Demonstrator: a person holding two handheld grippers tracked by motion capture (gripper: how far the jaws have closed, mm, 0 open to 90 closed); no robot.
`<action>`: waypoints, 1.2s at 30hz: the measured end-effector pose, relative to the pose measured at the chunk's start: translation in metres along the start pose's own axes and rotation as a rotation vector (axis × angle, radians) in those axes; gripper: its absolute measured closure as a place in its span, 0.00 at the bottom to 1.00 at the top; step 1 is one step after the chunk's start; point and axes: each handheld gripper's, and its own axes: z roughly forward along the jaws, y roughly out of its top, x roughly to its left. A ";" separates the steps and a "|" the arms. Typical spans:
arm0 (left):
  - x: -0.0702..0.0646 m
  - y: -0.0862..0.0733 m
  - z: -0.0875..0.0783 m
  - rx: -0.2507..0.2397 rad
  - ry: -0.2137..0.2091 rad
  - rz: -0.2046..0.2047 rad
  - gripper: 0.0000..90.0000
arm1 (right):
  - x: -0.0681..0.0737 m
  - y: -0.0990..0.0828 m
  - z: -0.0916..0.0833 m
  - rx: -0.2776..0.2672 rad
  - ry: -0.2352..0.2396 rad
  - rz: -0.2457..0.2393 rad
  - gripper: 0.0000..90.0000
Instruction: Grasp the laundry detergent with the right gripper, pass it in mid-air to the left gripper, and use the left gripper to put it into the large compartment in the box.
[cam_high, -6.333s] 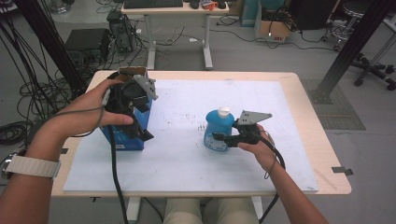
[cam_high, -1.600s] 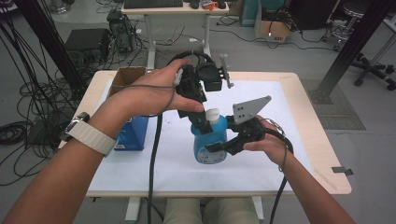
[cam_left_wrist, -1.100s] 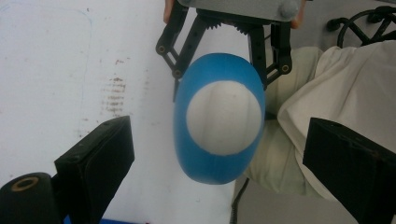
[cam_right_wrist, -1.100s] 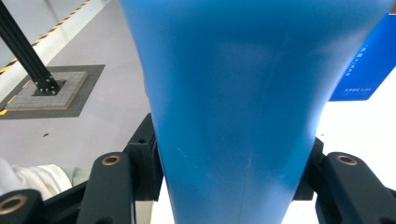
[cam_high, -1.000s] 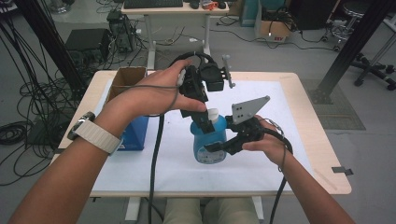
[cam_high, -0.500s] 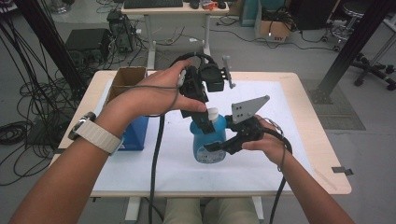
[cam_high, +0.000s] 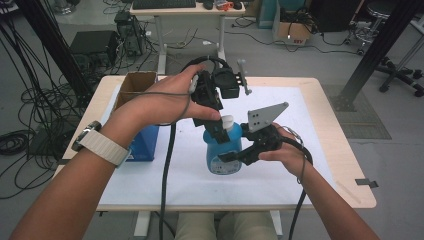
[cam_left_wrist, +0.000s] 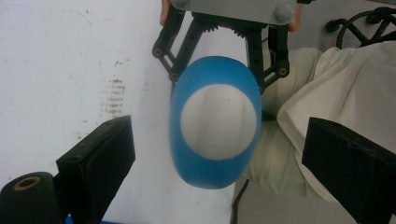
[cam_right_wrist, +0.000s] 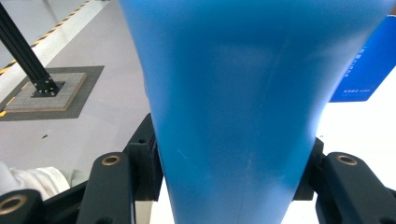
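There was one wooden table (cam_high: 345, 150) with one white mat (cam_high: 300, 125) on top. One blue bottle (cam_high: 223, 152) stood upright near the middle of the mat, and everything else sat around that bottle. One blue box (cam_high: 145, 142) stood to the bottle's left, and one open brown cardboard box (cam_high: 134, 85) sat just behind the blue box.

There were two grippers. The right gripper (cam_high: 235, 157) came in from the bottle's right side. Its two black jaws were squeezed against the bottle's body, one on each side, so it was holding the bottle (cam_right_wrist: 233, 93). The right hand (cam_high: 282, 152) held it low, with the arm reaching up from the near edge of the table.

The left gripper (cam_high: 217, 131) pointed down at the bottle from above. Its jaws were spread wide apart, one on each side of the one white cap (cam_left_wrist: 218, 122), and they did not touch it. The left hand (cam_high: 167, 102) gripped it from behind, with the wrist bent and the long arm crossing over the blue box. One white watch band (cam_high: 100, 145) was on that wrist.
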 end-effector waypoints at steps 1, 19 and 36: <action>0.000 0.000 0.000 -0.001 0.001 0.003 0.11 | 0.000 0.000 0.000 0.001 0.000 0.000 0.48; 0.000 -0.001 -0.001 -0.004 0.003 0.000 0.11 | -0.001 0.000 -0.001 0.003 -0.002 0.003 0.48; 0.000 -0.002 -0.001 -0.006 -0.002 0.000 0.11 | -0.001 0.000 0.001 0.006 -0.002 0.005 0.48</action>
